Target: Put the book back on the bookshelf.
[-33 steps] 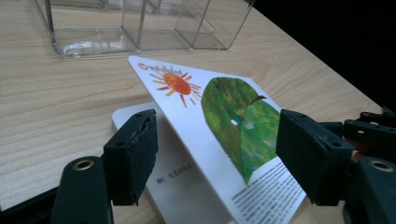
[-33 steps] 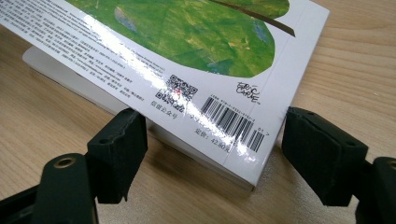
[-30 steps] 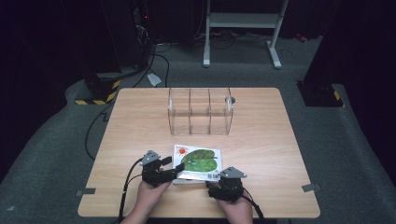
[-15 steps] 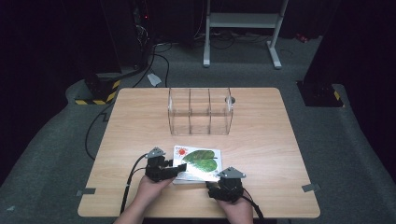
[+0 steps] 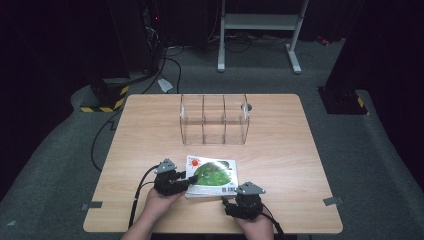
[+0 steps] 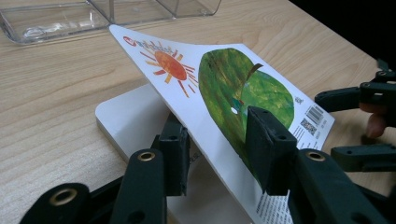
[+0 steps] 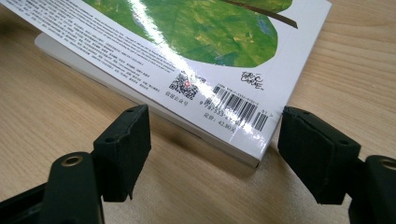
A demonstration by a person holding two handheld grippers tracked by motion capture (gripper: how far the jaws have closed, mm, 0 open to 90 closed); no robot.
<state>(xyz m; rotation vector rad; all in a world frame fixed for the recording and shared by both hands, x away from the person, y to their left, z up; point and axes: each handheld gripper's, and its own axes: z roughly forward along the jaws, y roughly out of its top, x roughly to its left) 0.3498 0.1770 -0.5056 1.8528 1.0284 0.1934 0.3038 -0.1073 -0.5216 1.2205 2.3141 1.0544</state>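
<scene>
The left claw (image 6: 212, 154) has just been closing and now pinches the picture book's (image 5: 212, 176) lifted cover; the right claw (image 7: 212, 156) gapes empty just before the book's barcode corner. Open the cover slowly — steady the pages against the counter (image 5: 280, 150).

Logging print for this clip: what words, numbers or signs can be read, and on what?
"ERIC CARLE", a small signature on the book's cover, likely but tiny.
"9 787533..." under the barcode: only the start is readable.
Price line below it: blurred.
QR code: a sign, no words.
Small print along the cover edge: too small.
Red logo by the sun: unreadable.
</scene>
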